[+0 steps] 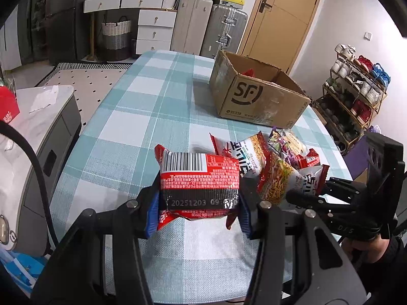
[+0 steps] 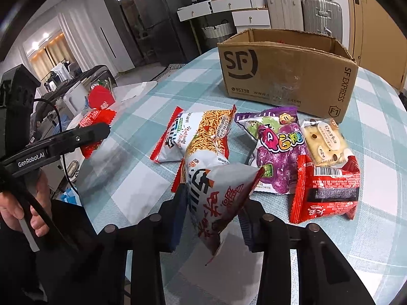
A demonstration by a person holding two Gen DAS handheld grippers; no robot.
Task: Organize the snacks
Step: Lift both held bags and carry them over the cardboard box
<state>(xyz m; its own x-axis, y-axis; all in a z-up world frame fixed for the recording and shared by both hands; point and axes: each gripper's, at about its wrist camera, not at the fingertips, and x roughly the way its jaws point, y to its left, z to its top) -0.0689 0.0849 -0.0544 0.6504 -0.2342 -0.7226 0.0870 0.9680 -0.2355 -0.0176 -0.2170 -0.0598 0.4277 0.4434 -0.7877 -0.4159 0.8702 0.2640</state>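
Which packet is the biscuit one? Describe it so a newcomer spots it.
Start at the cardboard box on the checked table. In the snack pile before it, the biscuit packet lies rightmost, atop a red packet. It alone is clear, showing pale square biscuits.

We are in a lived-in home: a shoe rack [image 1: 356,94], stacked suitcases [image 1: 211,28], a white drawer unit [image 1: 154,29], a laundry basket [image 1: 116,38] and a checked-cloth worktop [image 1: 142,117].
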